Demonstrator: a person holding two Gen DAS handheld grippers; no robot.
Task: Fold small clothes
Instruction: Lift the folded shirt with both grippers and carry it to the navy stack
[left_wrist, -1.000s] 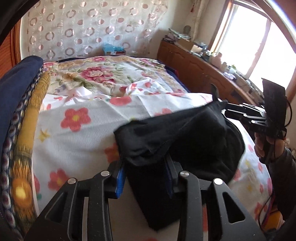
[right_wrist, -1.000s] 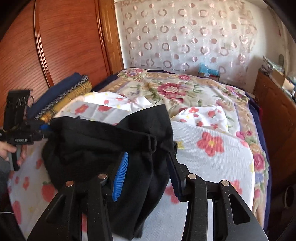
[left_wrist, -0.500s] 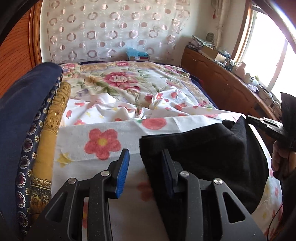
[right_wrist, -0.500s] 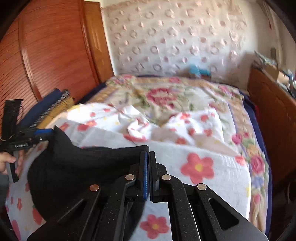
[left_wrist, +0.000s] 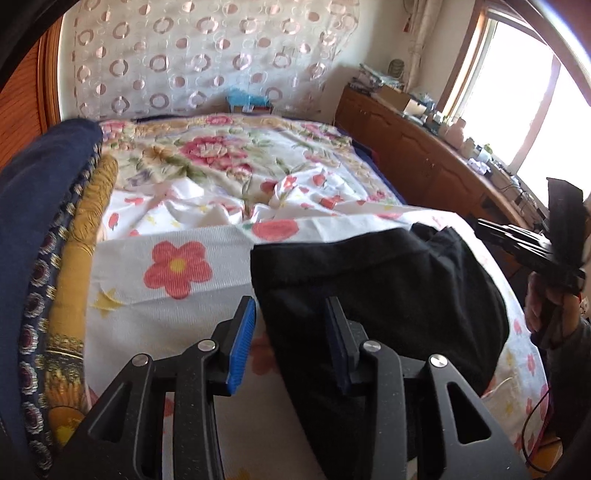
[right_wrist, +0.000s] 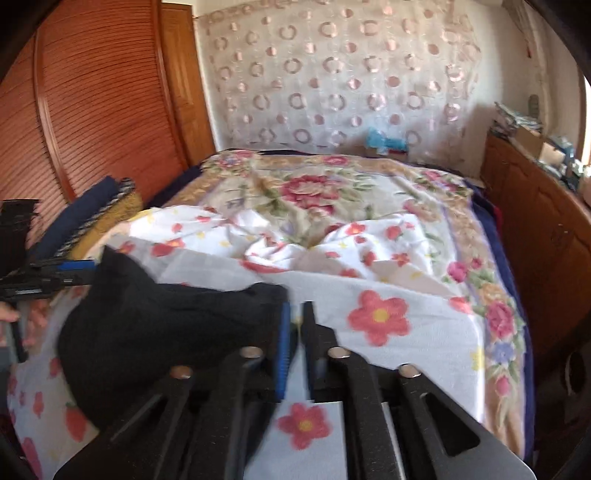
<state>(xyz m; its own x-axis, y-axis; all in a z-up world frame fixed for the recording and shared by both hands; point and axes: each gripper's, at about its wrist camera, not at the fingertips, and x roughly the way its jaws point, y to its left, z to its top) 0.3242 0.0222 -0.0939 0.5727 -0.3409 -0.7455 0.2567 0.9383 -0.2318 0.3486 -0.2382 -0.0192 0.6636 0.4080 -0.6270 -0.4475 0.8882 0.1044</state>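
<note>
2 tongs (left_wrist: 291, 339) (right_wrist: 293, 343) parted over black garment (left_wrist: 376, 291) on bed (left_wrist: 166, 306).

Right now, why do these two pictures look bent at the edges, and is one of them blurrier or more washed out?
Left wrist view: round-lens bending with dark corners, the window blown out white, the black garment fairly sharp. Right wrist view: the same curving, softer and smeared, most on the right claw and the garment's edge; lighting is even there, without glare.
</note>
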